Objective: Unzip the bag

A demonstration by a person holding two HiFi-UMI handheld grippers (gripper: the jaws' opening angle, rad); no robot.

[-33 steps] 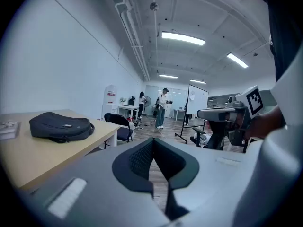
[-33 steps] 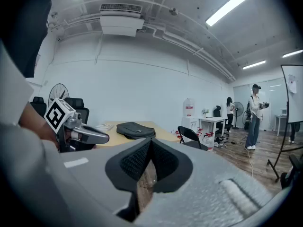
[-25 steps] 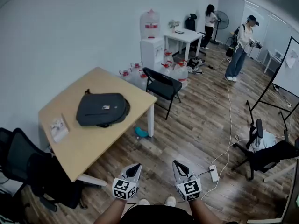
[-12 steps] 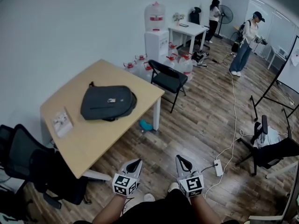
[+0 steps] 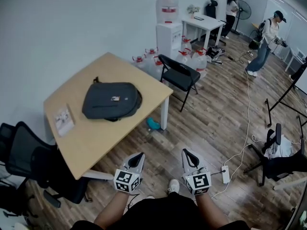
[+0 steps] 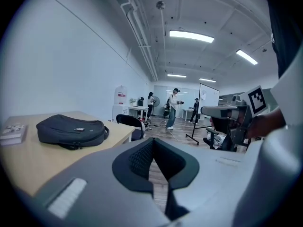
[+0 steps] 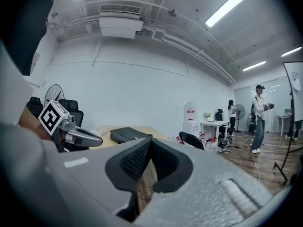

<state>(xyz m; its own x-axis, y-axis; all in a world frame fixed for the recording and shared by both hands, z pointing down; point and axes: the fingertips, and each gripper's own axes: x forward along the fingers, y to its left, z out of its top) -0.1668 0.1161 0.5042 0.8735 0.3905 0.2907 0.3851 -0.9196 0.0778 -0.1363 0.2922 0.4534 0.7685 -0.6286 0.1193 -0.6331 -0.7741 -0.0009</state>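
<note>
A dark grey backpack (image 5: 112, 101) lies flat on the light wooden table (image 5: 91, 140), toward its far side, and it looks zipped. The left gripper view shows the same backpack (image 6: 71, 130) ahead on the left, and in the right gripper view the backpack (image 7: 130, 135) is small and far off. My left gripper (image 5: 139, 155) and right gripper (image 5: 186, 154) hang side by side over the wooden floor, well short of the table. Both are shut, nothing between the jaws.
A booklet (image 5: 63, 120) lies at the table's left end. A black office chair (image 5: 29, 164) stands near its near-left corner and a folding chair (image 5: 180, 75) behind its far corner. A power strip (image 5: 224, 174) and cable lie on the floor at right. People stand far back.
The table and backpack have slid toward the middle of the head view and grown slightly as I step forward. Both grippers stay shut, low in front of me.
</note>
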